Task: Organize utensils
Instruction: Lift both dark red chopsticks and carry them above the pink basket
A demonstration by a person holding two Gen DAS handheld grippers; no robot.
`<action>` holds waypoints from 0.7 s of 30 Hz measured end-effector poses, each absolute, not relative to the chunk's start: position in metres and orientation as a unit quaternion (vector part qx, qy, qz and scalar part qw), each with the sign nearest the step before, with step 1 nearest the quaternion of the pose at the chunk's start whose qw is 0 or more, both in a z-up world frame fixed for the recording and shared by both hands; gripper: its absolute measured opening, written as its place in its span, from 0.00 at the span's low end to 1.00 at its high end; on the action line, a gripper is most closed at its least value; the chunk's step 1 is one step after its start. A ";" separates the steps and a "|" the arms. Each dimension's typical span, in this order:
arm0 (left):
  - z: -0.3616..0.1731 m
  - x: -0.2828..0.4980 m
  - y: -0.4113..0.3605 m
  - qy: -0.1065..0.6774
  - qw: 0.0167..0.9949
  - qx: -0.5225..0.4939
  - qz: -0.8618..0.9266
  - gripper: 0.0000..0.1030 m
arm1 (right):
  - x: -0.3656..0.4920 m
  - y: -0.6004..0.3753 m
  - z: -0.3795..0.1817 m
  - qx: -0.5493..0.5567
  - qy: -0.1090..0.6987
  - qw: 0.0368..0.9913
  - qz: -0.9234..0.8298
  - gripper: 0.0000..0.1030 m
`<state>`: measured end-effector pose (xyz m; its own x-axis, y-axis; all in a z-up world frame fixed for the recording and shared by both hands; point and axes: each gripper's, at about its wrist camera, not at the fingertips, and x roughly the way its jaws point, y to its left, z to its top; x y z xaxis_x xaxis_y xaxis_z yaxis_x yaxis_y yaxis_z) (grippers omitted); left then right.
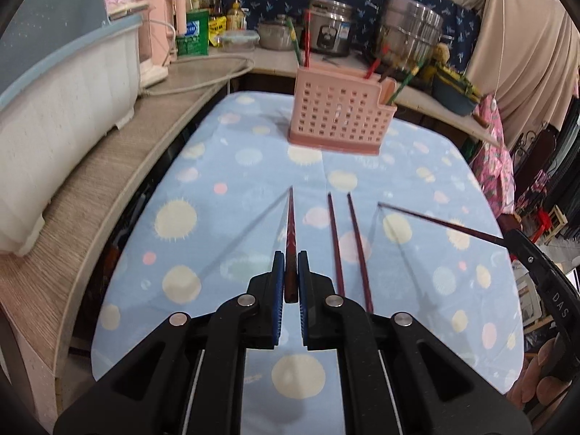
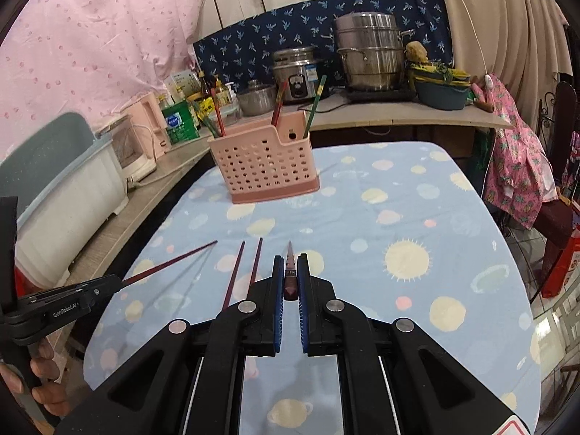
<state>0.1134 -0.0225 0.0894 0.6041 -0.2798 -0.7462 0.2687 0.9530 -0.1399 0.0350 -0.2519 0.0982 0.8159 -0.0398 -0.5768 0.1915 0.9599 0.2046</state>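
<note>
Left claw [image 1: 291, 275] clenched on one dark chopstick [image 1: 290, 232], right claw [image 2: 291, 275] gripping another [image 2: 290, 272]. Two spares [image 1: 349, 243] lie on the surface [image 1: 181, 188] between. Slim sticks could swivel and miss the pink holder [image 1: 339, 123] beyond.

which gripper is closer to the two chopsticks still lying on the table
Left, narrowly. The left gripper hovers just left of the two lying chopsticks; the right gripper sits slightly further off on their right. Each holds a chopstick.
</note>
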 end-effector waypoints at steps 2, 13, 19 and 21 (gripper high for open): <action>0.104 0.119 -0.022 0.405 0.901 -0.011 -0.154 0.07 | 0.039 -0.256 0.113 0.127 0.280 0.949 -0.064 0.07; 0.162 0.165 -0.035 0.365 0.917 -0.027 -0.157 0.07 | 0.069 -0.284 0.163 0.158 0.221 0.960 -0.059 0.07; 0.197 0.190 -0.046 0.333 0.927 -0.035 -0.166 0.07 | 0.092 -0.293 0.185 0.180 0.201 0.962 -0.045 0.07; 0.211 0.197 -0.049 0.320 0.931 -0.041 -0.169 0.07 | 0.102 -0.296 0.194 0.191 0.189 0.963 -0.037 0.07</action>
<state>0.1973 -0.0492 0.2113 0.7380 -0.3399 -0.5829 0.2879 0.9399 -0.1835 0.1016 -0.2959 0.1941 0.9261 0.0009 -0.3773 0.1435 0.9240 0.3544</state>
